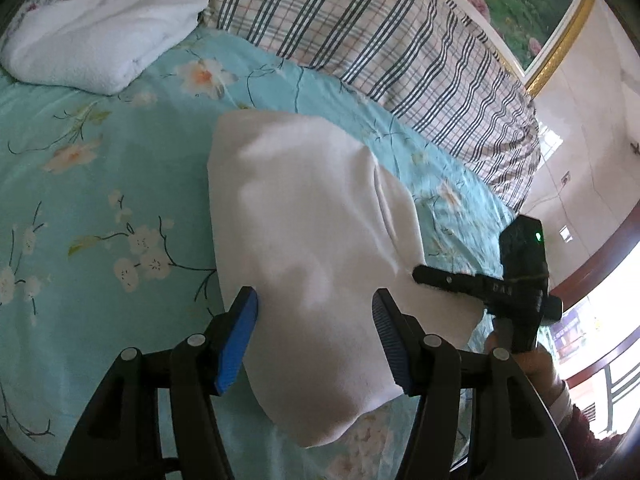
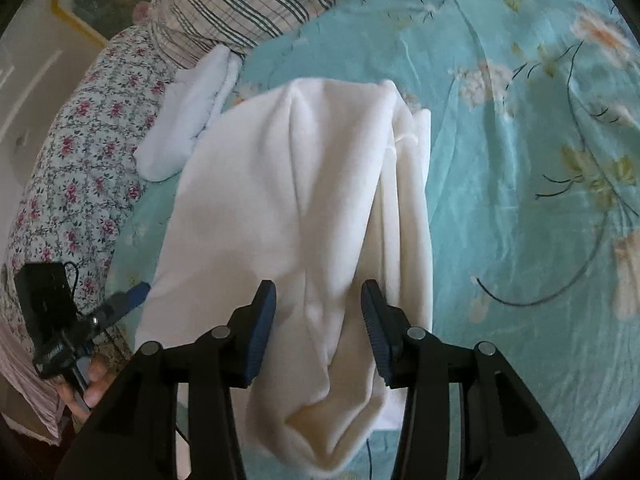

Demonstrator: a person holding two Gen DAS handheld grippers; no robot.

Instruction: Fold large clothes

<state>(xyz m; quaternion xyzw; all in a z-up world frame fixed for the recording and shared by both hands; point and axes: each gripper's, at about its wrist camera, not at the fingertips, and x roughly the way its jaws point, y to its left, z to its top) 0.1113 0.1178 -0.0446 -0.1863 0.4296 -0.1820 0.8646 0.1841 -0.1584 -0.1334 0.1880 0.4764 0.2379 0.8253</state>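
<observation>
Cream-white fleece garment (image 2: 296,216), folded into one long soft bundle, lies on your turquoise flower-printed bedsheet (image 2: 520,160) at the centre of both wrist views; you have one such bundle in front of you; its long axis runs from the bottom of the frame, between your fingers, up toward the centre, with the rounded end nearest the camera; in the right wrist view a second folded layer shows along its right edge.

Count two white items in all: a second, brighter white folded towel-like cloth (image 1: 100,32) sits apart at the upper left of the left wrist view, near one plaid striped quilt (image 1: 360,32) that stretches across the top; one pink-flowered pillow (image 2: 80,160) lies at the left of the right wrist view; one gold-framed picture (image 1: 520,4) hangs at the upper right.

Your left gripper (image 1: 316,340) stands released, both blue pads clear of the cloth that lies beneath them; your right gripper (image 2: 318,328) is likewise released, its jaws straddling the bundle's near end without pressing it.
</observation>
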